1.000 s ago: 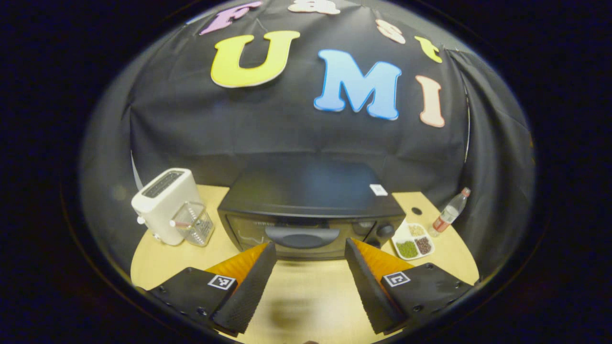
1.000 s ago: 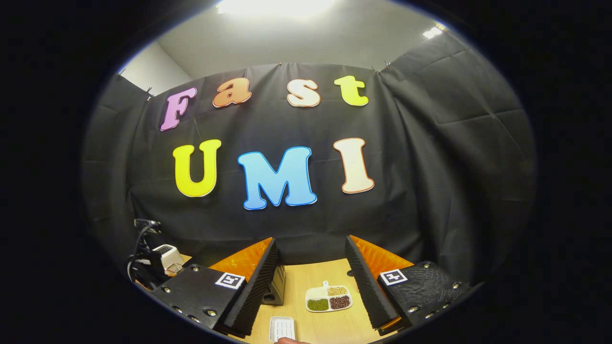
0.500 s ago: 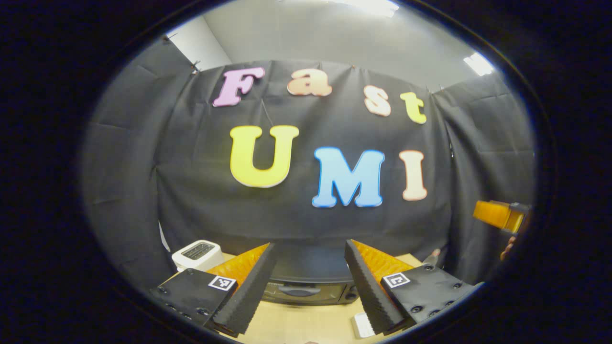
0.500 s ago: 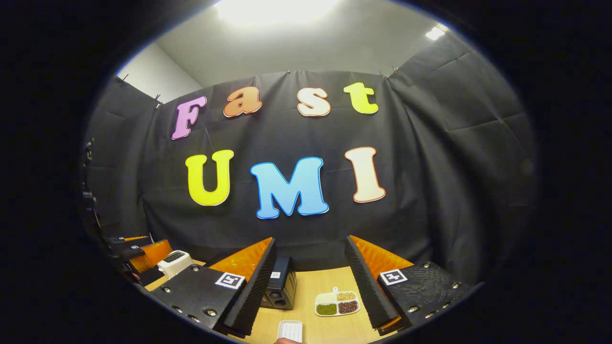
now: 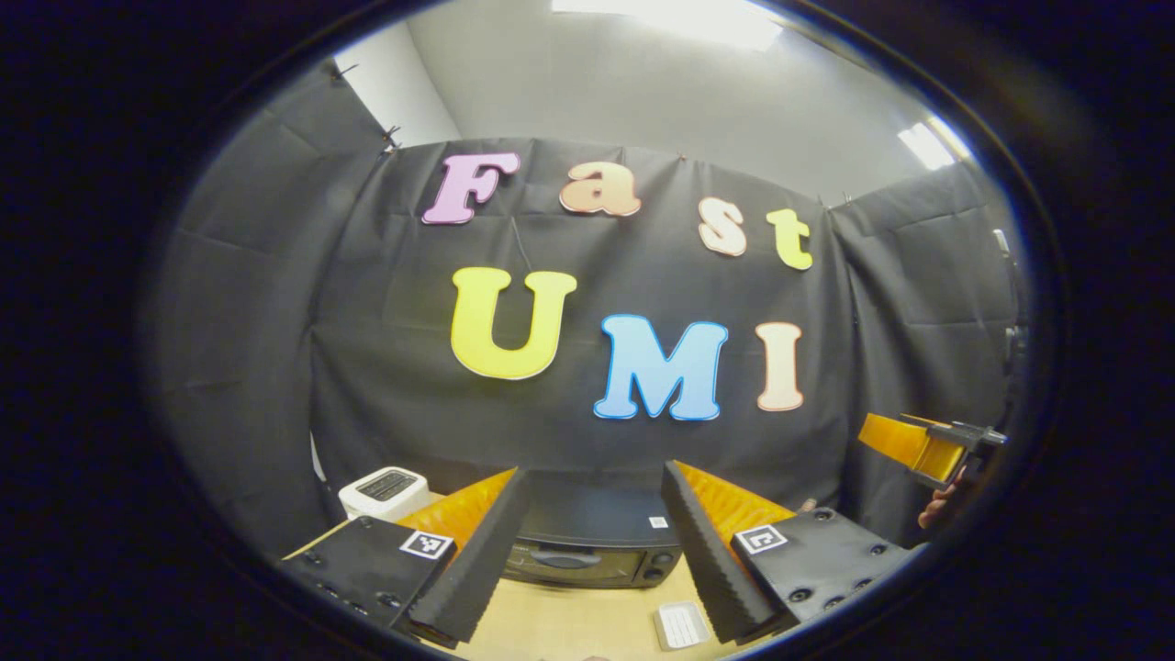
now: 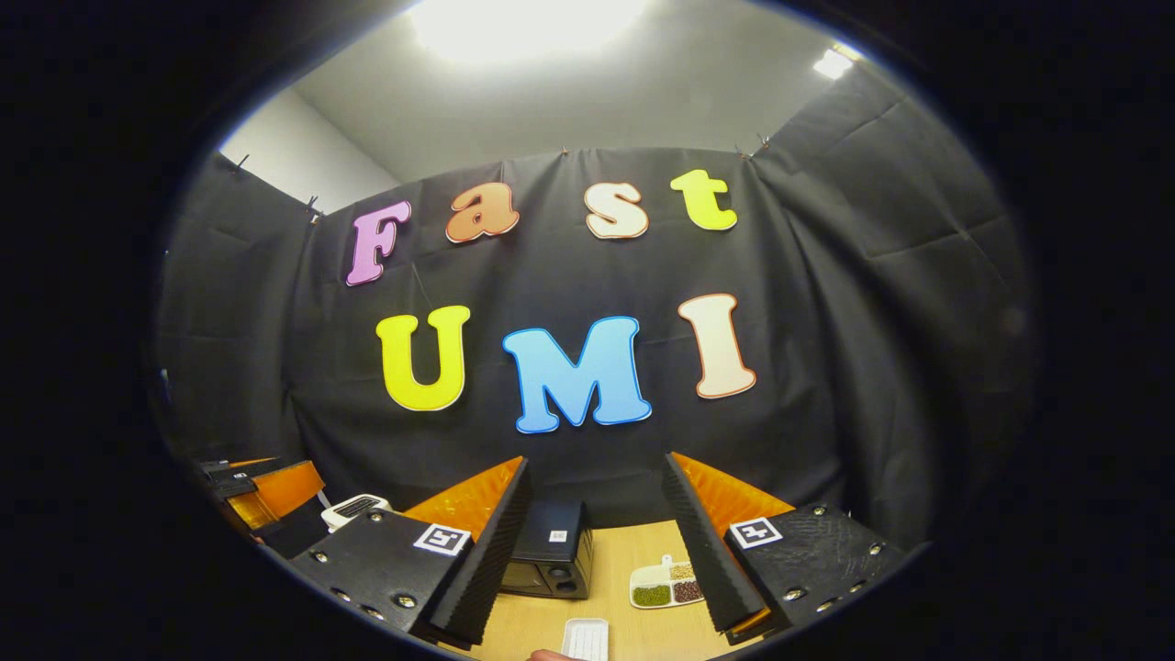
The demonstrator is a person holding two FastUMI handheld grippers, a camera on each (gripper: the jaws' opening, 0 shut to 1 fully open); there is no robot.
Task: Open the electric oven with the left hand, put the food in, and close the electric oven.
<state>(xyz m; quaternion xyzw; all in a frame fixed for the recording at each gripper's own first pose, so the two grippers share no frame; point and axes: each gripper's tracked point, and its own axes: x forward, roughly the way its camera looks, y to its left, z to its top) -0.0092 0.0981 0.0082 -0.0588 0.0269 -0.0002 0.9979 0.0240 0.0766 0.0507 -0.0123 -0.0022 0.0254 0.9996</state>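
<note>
The left gripper (image 5: 587,551) is held up high with its jaws spread wide and nothing between them; the right gripper (image 6: 595,551) is the same, wide apart and empty. Both sit well back from the table (image 5: 569,629).

Between the left gripper's fingers, the electric oven (image 5: 587,546) stands on the table with its door shut, the broad handle (image 5: 558,557) running across the top of the glass front and 2 knobs at its right end. In the right gripper view the oven (image 6: 549,551) shows from its knob side. Nothing of the task looks done yet.

A small white tray (image 5: 681,626) lies on the table in front of the oven, nearer the person (probably what carries the food, though I can't tell what's on it). It also shows in the right gripper view (image 6: 586,640). A divided dish of beans and grains (image 6: 665,585) sits to the oven's right, a white toaster (image 5: 384,491) to its left.

The oven looks heavy and rigid, so it should stay put under a pull. The door is likely hinged low; take the handle at its middle, 1 finger above and 1 under, and swing it down. The handle looks smooth, so a shallow grip may slip
</note>
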